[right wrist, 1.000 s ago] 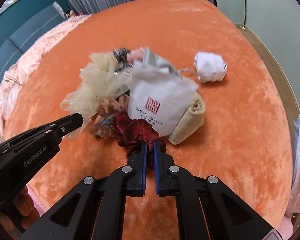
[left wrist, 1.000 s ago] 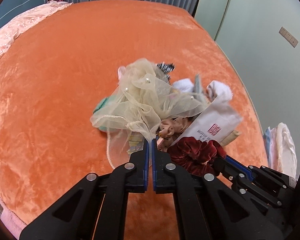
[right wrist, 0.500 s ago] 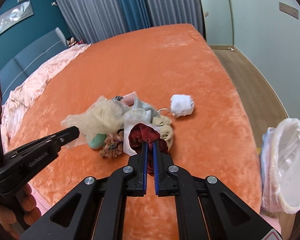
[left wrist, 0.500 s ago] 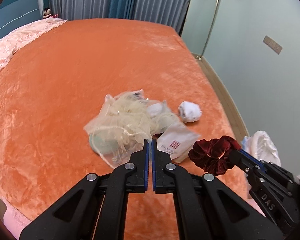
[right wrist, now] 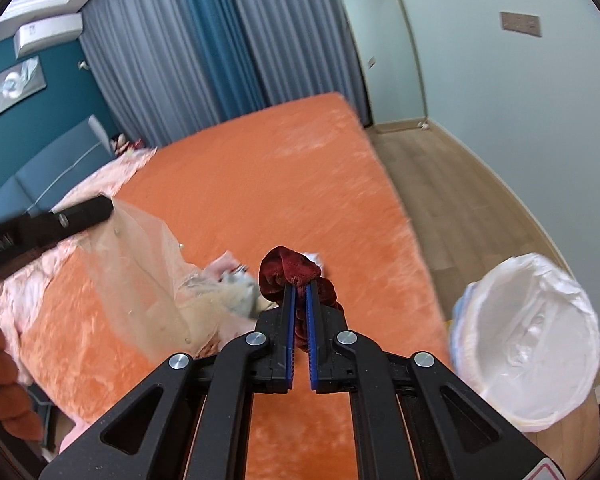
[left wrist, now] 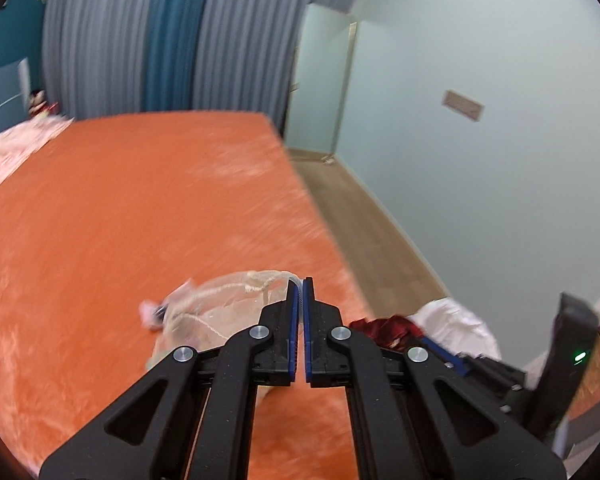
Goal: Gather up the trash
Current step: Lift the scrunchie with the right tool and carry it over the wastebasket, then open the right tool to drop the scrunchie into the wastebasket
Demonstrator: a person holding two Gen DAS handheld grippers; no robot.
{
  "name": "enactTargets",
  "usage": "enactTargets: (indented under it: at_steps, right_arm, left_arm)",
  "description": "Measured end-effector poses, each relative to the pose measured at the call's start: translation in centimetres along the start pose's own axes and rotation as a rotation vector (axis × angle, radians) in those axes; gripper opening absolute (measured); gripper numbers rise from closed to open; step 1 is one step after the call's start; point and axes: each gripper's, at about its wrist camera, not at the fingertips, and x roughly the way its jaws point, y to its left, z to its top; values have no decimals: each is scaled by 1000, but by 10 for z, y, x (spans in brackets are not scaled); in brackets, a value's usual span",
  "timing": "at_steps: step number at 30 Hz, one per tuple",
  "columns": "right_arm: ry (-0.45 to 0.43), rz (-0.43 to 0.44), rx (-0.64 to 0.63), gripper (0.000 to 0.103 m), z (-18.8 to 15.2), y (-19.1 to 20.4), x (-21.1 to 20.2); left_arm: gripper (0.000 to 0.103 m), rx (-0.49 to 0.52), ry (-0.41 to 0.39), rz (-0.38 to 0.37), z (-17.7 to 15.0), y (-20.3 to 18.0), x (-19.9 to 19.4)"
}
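My left gripper (left wrist: 300, 286) is shut on the edge of a sheer cream mesh cloth (left wrist: 224, 304). In the right wrist view the cloth (right wrist: 140, 276) hangs from that gripper (right wrist: 88, 214) above the bed. My right gripper (right wrist: 299, 286) is shut on a dark red velvet scrunchie (right wrist: 290, 270), lifted off the bed; the scrunchie (left wrist: 384, 328) also shows low right in the left wrist view. The rest of the trash pile (right wrist: 228, 292) lies blurred on the orange bedspread (right wrist: 260, 184). A bin with a white liner (right wrist: 532, 340) stands on the floor to the right.
A pink quilt (right wrist: 100, 176) lies at the bed's far left. Wooden floor (right wrist: 460, 200) runs between the bed's right edge and the pale wall (right wrist: 520, 100). Grey and blue curtains (right wrist: 204, 52) hang behind the bed. A person's hand (right wrist: 0, 364) holds the left gripper.
Both grippers have risen away from the bed and tilted up. The scrunchie came off the pile with the right gripper, and the mesh cloth rose with the left. The bin came into view.
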Motion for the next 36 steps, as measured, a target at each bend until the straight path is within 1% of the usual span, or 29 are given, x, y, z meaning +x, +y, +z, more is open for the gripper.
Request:
enactTargets:
  at_steps: [3,6,11,16,18,21,26,29,30,31,32,33,34,35,36]
  right_arm:
    - [-36,-30,33,5,5,-22,-18]
    - [-67,-80,60,5,7,-49,-33]
    - [-100,-161,143,5,4,-105,-59]
    - [-111,-236,210,5,-10,-152,-76]
    - [-111,-259,240,5,-16,-169,-81]
    - [-108,-282,269,5,-23,-184,-84]
    - [-93,-308,301,5,-34,-203,-82]
    - [-79,-311,305,7,-37,-206,-78]
    - [-74,-315,309,9,-38,-207,-76]
    - [-76,-325,313,10,-39,-207,-76]
    - [-75,-328,316,14,-39,-208,-75]
    - [-72,-327,318,20,-39,-207,-74]
    - [-75,-331,319,24,-39,-206,-74]
    - [-79,-336,318,31,-38,-206,-74]
    - [-83,-339,316,36,-38,-205,-75]
  left_arm:
    - [2,32,-17,-71,13,-33,-5]
    - [2,65,-16,-150,22,-72,-3]
    - [2,116,-4,-249,24,-130,7]
    - [2,146,42,-344,18,-179,25]
    - [2,166,53,-364,14,-193,32]
    - [2,189,82,-397,7,-220,45]
    - [2,209,130,-438,-3,-242,73]
    - [3,194,158,-445,-10,-248,87]
    - [7,188,166,-446,-11,-250,90]
    - [25,177,180,-441,-14,-249,94]
    - [39,163,193,-431,-15,-248,99]
    - [59,145,198,-412,-17,-247,100]
    - [60,123,183,-392,-19,-243,100]
    - [60,117,172,-386,-20,-241,99]
    - [60,123,175,-378,-22,-238,100]
